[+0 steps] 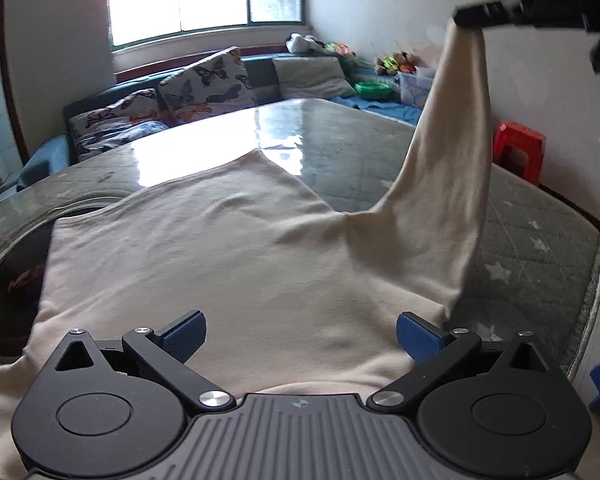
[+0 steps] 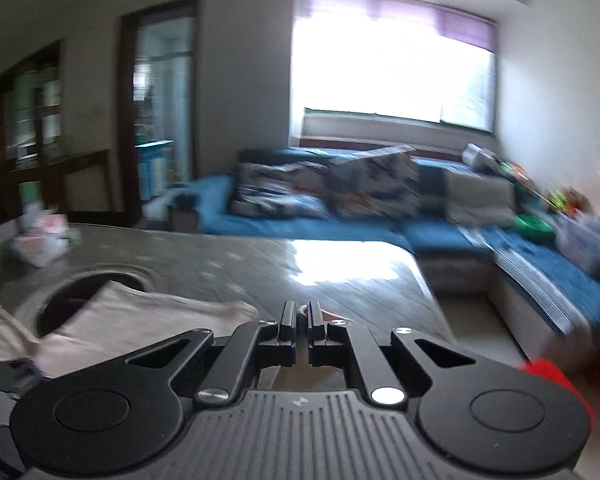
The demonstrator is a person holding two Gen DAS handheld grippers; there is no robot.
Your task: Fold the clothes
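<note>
A cream shirt (image 1: 228, 264) lies spread on the glossy grey table (image 1: 332, 136). My left gripper (image 1: 300, 336) is open and empty, hovering low over the shirt's near part, blue pads (image 1: 184, 336) wide apart. My right gripper (image 1: 466, 18) is at the upper right of the left wrist view, shut on the end of the shirt's sleeve (image 1: 444, 168), which it holds lifted high above the table. In the blurred right wrist view the right gripper (image 2: 302, 316) has its jaws nearly together with a sliver of cloth between them. The shirt (image 2: 140, 316) lies below it to the left.
A round dark opening (image 1: 16, 280) in the table lies under the shirt's left edge. A blue sofa with butterfly cushions (image 1: 208, 84) stands behind the table under a window. A red stool (image 1: 518, 148) stands by the right wall. Small items (image 2: 40, 240) sit on the table's far left.
</note>
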